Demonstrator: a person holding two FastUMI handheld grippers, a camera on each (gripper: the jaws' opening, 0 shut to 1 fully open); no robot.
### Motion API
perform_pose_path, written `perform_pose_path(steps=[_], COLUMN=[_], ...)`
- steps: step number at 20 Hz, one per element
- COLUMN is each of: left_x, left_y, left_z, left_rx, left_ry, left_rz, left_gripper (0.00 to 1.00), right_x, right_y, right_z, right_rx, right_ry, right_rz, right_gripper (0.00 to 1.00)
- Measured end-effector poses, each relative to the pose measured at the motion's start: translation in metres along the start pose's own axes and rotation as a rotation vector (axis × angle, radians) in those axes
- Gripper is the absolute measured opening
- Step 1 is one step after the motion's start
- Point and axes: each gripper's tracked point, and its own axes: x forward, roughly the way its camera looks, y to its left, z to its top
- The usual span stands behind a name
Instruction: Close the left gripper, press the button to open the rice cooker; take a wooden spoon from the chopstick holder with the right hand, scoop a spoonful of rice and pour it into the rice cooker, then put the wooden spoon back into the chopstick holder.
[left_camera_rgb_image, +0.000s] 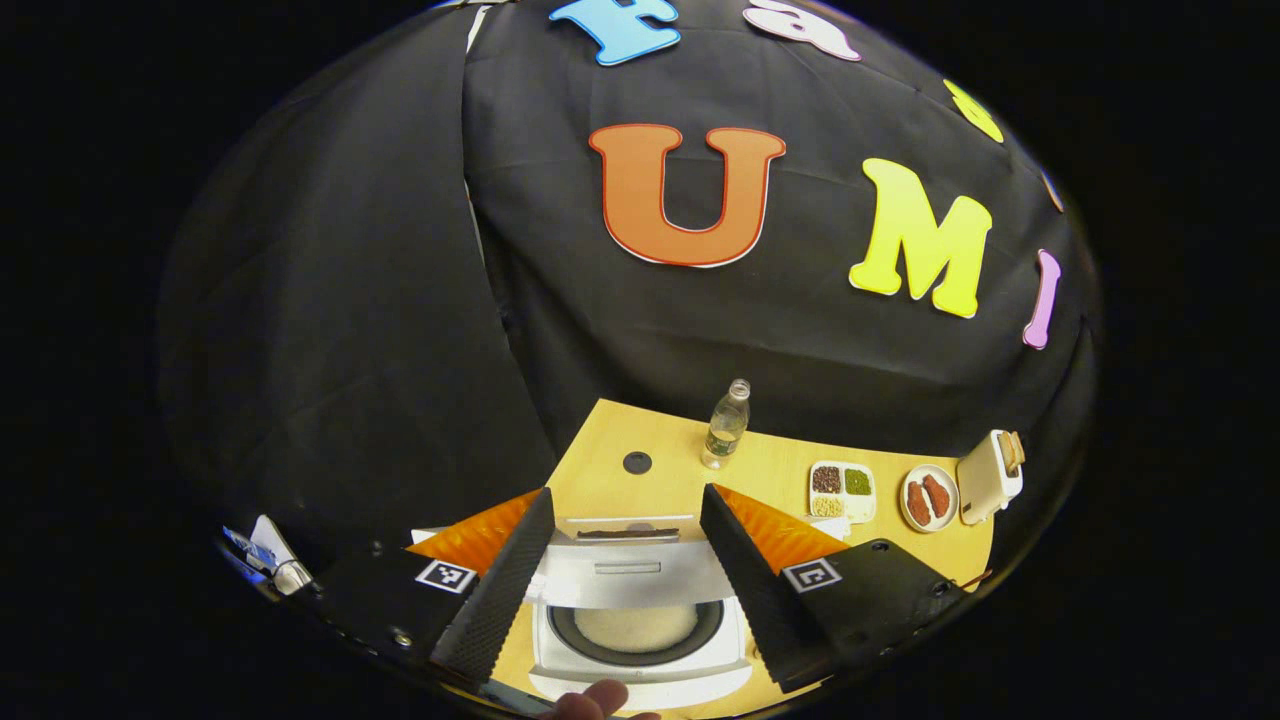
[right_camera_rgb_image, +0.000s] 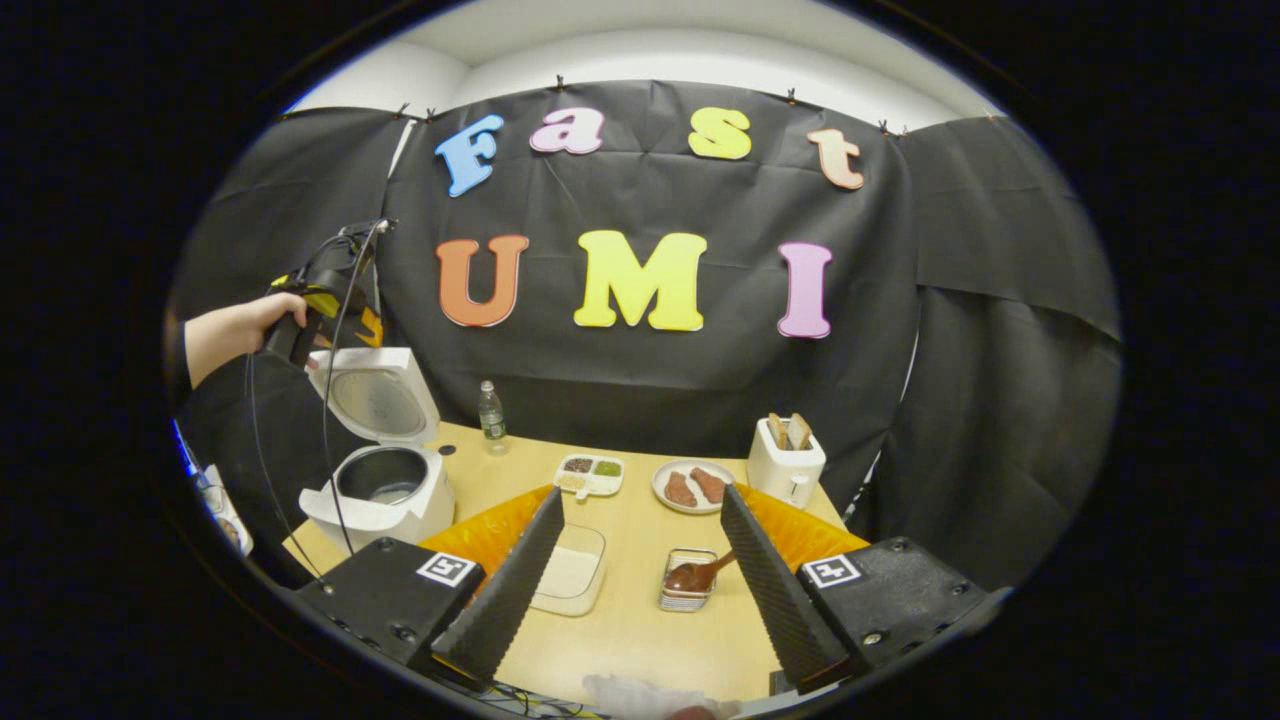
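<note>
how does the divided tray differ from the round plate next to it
The divided tray is rectangular with rounded corners and split into compartments; the round plate has one open surface. The divided tray holds small grains or beans of different colours, dark, green and pale, while the round plate holds two reddish-brown pieces of food. Both are white and lie flat on the wooden table, side by side.

staged kitchen booth, rice cooker (right_camera_rgb_image: 380, 490), toaster (right_camera_rgb_image: 786, 462), wooden table (right_camera_rgb_image: 640, 610)

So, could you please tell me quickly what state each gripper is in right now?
Left gripper: open, holding nothing, above the open rice cooker.
Right gripper: open, holding nothing; the wooden spoon sits in its holder.
</note>
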Motion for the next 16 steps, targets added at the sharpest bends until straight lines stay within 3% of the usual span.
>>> perform_pose_path(steps=[1,2,5,16], left_x=[-0.002,-0.005,-0.006,0.015], left_y=[-0.002,-0.004,-0.001,-0.011], left_z=[-0.019,-0.042,-0.096,-0.207], left_rx=[-0.008,-0.003,0.01,0.031], left_ry=[0.031,0.081,0.133,0.273], left_rz=[-0.007,-0.019,-0.022,-0.035], left_gripper=[1.0,0.96,0.98,0.99], right_x=[0.001,0.0,0.002,-0.002], right_y=[0.0,0.001,0.003,0.012], right_z=[0.0,-0.001,-0.002,-0.027], right_rx=[0.003,0.007,0.011,0.011], right_ry=[0.003,0.001,0.005,0.083], right_rz=[0.008,0.012,0.028,0.072], right_gripper=[1.0,1.0,1.0,1.0])
